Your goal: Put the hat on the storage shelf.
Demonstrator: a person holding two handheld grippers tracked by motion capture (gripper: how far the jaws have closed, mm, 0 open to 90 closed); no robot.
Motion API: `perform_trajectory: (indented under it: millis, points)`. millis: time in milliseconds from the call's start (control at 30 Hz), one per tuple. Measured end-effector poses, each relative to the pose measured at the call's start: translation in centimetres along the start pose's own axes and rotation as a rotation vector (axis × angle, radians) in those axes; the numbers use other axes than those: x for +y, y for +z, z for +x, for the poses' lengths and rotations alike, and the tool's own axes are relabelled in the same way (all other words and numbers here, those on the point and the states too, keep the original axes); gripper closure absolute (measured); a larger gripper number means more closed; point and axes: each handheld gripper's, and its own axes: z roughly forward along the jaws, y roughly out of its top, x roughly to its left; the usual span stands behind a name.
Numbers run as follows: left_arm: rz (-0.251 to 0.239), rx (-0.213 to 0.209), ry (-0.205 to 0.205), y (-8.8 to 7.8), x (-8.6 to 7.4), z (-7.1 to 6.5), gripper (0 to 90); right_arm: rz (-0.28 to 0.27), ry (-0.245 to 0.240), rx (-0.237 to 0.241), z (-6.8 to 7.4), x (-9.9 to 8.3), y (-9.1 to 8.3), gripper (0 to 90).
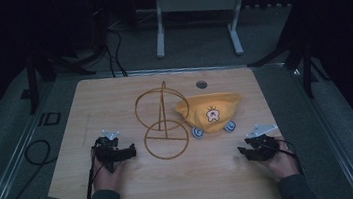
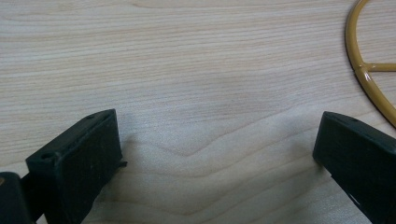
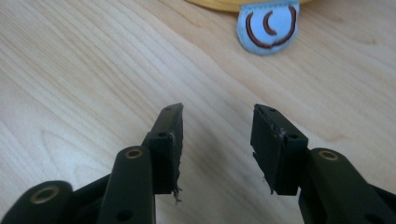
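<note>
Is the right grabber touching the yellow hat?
Apart. In the right gripper view, bare wood lies between the fingers and the hat's blue tab. The high view shows the right gripper well short of the hat.

No words, brands or numbers can be read anywhere. The only signs are pictures: the yellow hat (image 1: 209,111) bears a small white cartoon face (image 1: 212,114), too small to make out further, and its pale blue ear flap (image 3: 267,25) carries dark red curved lines, perhaps a stitched ear or swirl rather than letters.
</note>
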Motion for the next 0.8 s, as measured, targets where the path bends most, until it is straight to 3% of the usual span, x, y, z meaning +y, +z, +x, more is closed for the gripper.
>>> perform_trajectory:
  millis: [367,800]
  points:
    - [0.001,0.000,0.001,0.0,0.0,0.0,0.9,0.044,-0.037,-0.013,-0.8,2.7,1.4,51.0]
    - [0.001,-0.001,0.001,0.0,0.0,0.0,0.9,0.061,-0.013,-0.028,-2.5,4.4,3.0,46.4]
